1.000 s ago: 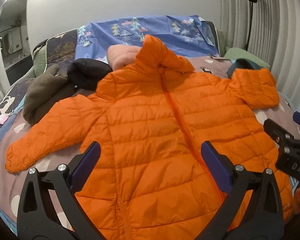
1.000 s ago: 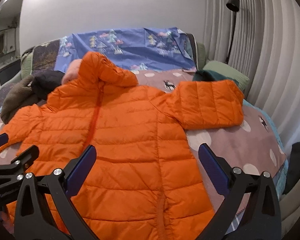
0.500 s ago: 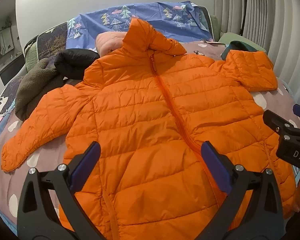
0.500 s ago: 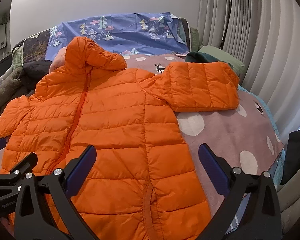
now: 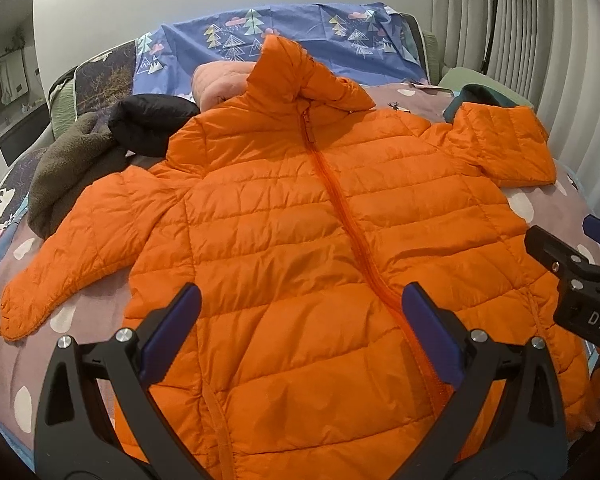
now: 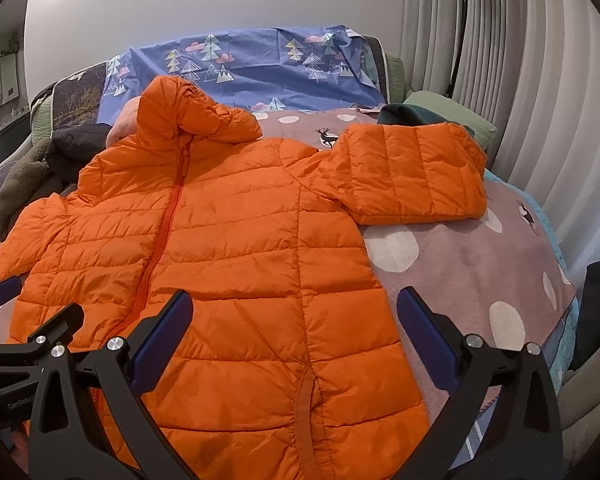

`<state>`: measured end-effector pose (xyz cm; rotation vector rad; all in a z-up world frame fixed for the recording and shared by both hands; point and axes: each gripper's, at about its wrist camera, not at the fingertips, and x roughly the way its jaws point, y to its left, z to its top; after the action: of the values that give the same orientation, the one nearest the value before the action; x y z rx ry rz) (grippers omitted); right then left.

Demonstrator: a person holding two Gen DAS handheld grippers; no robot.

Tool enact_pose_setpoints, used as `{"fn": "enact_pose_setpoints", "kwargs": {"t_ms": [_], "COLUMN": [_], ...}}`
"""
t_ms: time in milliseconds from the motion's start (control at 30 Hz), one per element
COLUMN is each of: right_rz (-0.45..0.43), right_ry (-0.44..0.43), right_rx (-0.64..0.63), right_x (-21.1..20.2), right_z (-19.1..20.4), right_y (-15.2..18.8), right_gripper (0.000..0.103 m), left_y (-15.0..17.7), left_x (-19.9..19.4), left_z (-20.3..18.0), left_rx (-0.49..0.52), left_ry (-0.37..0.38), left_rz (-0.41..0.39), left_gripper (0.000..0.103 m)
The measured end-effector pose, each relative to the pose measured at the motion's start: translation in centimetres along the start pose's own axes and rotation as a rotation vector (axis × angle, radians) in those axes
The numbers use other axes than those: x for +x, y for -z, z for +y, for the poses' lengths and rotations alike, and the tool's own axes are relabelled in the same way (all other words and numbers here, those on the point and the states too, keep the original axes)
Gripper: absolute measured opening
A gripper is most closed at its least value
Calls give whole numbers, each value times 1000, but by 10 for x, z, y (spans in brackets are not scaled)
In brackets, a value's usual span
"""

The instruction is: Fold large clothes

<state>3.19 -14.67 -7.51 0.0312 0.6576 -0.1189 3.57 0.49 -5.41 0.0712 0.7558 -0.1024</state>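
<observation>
From the left wrist cam, the orange puffer jacket [image 5: 300,220] is laid flat, front side up and zipped shut, on a mauve blanket with white dots [image 5: 16,344] covering the bed. Hood points away toward the blue tree-print sheet [image 5: 300,36], one sleeve stretched out to the left, the other doubled back on itself at the far right. The left gripper [image 5: 300,320] hangs over the hem with its jaws wide apart, nothing in them. A pile of dark clothes [image 5: 100,148] sits by the left shoulder. Right wrist cam: same jacket, quilting looks puffy and a bit wrinkled, and the right gripper [image 6: 292,324] hovers over the lower right edge, jaws spread and empty too.
</observation>
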Motion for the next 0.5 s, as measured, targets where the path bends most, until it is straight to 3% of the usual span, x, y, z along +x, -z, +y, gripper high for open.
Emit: {"fn": "enact_pose_setpoints", "kwargs": {"t_ms": [500], "right_rz": [-22], "right_ry": [-50], "right_rx": [-24], "right_x": [-5], "right_z": [8], "right_y": [1], "right_gripper": [102], "left_y": [1], "left_x": [-2], "left_z": [0], "left_rx": [2], "left_ry": [-25], "left_rz": [5], "left_gripper": [101]}}
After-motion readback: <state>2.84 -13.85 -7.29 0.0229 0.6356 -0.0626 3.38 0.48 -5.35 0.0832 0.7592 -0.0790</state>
